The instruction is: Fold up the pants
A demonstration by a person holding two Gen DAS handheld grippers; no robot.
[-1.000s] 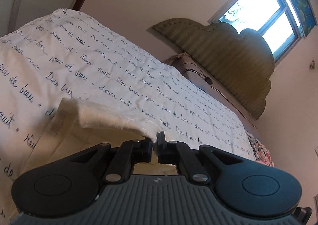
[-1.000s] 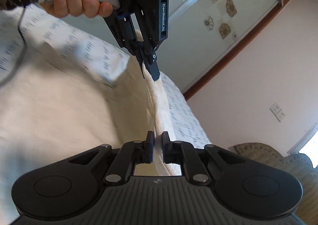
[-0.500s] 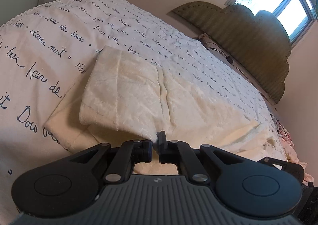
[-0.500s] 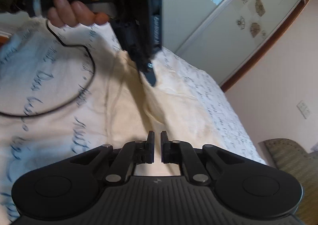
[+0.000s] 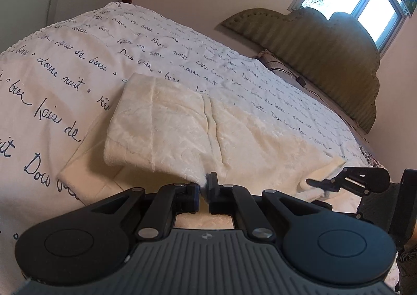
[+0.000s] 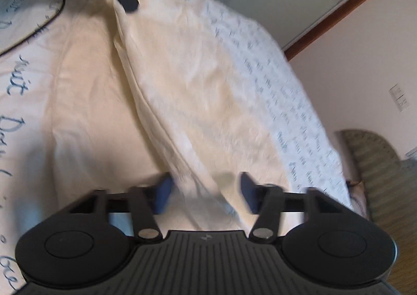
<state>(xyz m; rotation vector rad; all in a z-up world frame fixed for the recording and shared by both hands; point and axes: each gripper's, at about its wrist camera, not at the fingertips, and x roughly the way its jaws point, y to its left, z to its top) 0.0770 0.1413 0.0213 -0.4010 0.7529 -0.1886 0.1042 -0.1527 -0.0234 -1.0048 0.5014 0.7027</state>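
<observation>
While the left gripper (image 5: 204, 192) pinches the pants (image 5: 182, 125) at lower centre of its view, the right gripper (image 6: 206, 192) is opening, cloth loose between its jaws; the freed corner may slump on the bed (image 5: 65, 66), skewing the fold.

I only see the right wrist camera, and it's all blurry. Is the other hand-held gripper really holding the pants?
Observer: Yes. The left wrist view shows the left hand-held gripper shut on a corner of the cream pants.
Operator: Are the pants folded over yet?
Observer: Yes. There a top layer lies flat over a lower layer, which sticks out past it on the left of that picture.
</observation>
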